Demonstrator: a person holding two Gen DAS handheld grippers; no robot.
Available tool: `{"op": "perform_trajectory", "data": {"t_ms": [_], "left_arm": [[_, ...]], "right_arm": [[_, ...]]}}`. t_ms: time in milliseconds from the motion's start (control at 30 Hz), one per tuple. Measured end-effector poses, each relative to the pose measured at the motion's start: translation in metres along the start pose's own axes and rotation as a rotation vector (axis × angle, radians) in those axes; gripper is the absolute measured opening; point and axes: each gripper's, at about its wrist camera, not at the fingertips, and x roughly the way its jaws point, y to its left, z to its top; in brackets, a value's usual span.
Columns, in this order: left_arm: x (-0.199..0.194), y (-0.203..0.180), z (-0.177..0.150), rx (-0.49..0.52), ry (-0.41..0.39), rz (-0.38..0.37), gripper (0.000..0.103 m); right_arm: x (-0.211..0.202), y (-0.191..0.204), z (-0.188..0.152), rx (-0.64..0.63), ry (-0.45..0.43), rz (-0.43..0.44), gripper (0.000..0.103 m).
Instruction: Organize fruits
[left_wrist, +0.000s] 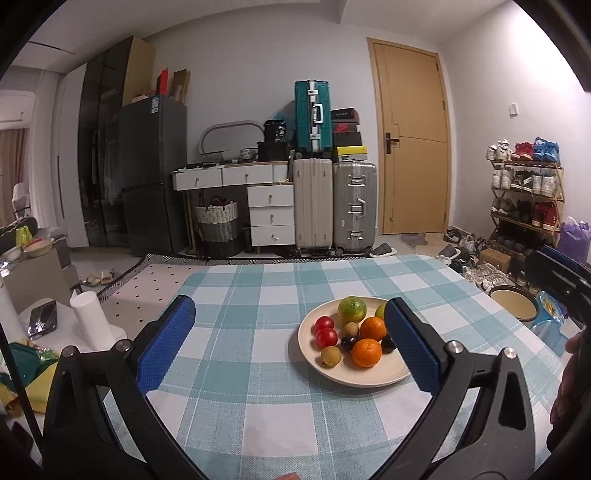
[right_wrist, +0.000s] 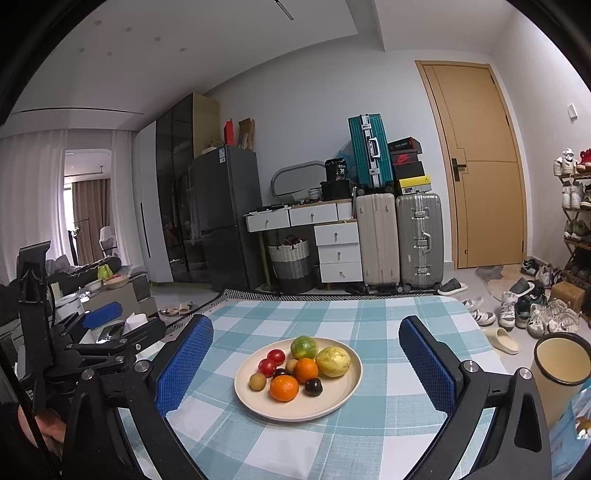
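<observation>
Both tongs, left tongs (left_wrist: 290, 341) and right tongs (right_wrist: 304, 363), gape wide and empty above the plate (right_wrist: 343, 400); its tomatoes (right_wrist: 267, 366) look soft, so pinch gently across their middles.

Both wrist views look forward and slightly down across the table (left_wrist: 258, 387) toward the door wall, from close above its near edge. The left view sits left of the plate (left_wrist: 306, 343), the right view faces it centrally; both share plate, suitcases and door.
</observation>
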Motion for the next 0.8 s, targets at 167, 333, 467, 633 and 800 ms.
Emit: {"op": "perform_trajectory", "data": {"t_ms": [167,333,467,633,800], "left_arm": [[-0.002,0.001,-0.008,-0.027,-0.010,0.004,0.102],[0.000,0.005,-0.020,-0.042,-0.021,0.002,0.102],[0.002,0.004,-0.030,-0.015,-0.016,0.008,0.102],[0.008,0.002,-0.043,-0.021,-0.008,-0.020,0.102],[0.013,0.007,-0.054,-0.053,-0.003,-0.030,0.102]], "right_arm": [[-0.002,0.003,-0.005,-0.023,-0.004,0.001,0.103],[-0.002,0.003,-0.017,-0.046,0.000,-0.008,0.103],[0.002,0.000,-0.030,-0.056,0.014,-0.019,0.103],[0.005,-0.001,-0.041,-0.088,0.008,-0.030,0.103],[0.010,0.001,-0.050,-0.125,0.021,-0.052,0.103]]}}
